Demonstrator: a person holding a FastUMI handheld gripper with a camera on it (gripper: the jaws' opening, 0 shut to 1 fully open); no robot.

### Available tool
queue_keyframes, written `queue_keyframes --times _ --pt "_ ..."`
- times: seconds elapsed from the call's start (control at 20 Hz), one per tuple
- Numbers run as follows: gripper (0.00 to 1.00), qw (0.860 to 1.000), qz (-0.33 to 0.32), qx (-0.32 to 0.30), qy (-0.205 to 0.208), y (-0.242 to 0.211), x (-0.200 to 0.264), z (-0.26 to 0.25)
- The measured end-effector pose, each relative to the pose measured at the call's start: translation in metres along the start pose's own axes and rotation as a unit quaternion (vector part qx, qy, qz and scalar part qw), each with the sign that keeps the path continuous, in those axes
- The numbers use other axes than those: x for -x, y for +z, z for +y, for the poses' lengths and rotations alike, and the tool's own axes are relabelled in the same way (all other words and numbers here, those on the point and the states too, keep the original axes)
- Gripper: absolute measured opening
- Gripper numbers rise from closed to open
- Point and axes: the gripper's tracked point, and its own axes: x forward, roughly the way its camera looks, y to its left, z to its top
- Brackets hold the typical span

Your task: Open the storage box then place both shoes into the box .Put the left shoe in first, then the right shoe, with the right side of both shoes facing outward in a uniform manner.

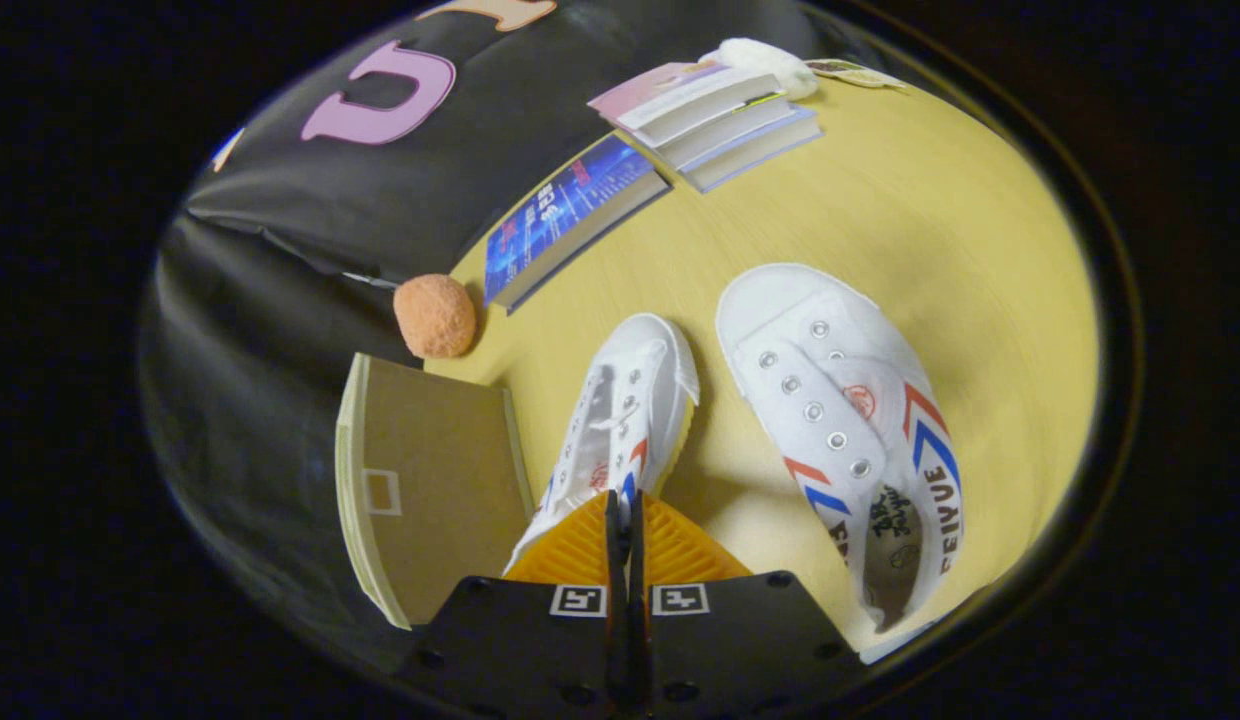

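My gripper (621, 520) is shut, its fingers pinching the heel end of a white canvas shoe (630, 410) with red and blue stripes. That shoe hangs tilted on its side just ahead of the fingers, toe pointing away, with its shadow on the table beneath. A second matching white shoe (840, 420) lies flat on the yellow table (980, 250) to the right of the fingers, toe pointing away and opening toward me. The tan storage box (430, 480) stands just left of the held shoe; from here I cannot tell whether it is open.
An orange ball (436, 316) rests beyond the box near the table's edge. A blue-covered book (570, 215) and a stack of books (715, 115) lie farther back, with a white fluffy thing (770, 60) behind them.
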Motion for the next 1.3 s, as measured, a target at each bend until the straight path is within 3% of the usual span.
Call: queue_keyframes --times 0.25,0.6,0.7,1.05,1.2,1.3 --pt "0.02 0.999 -0.012 -0.027 0.036 0.019 0.009 0.021" --pt "0.02 0.998 -0.013 0.007 -0.053 0.015 -0.006 -0.025" --pt "0.10 0.998 -0.003 0.012 -0.065 0.010 -0.010 -0.033" --pt "0.52 0.995 0.036 0.012 -0.088 -0.008 -0.043 -0.036" --pt "0.41 0.993 0.031 0.020 -0.112 -0.006 -0.052 -0.048" --pt "0.33 0.994 0.024 0.020 -0.107 -0.004 -0.047 -0.049"
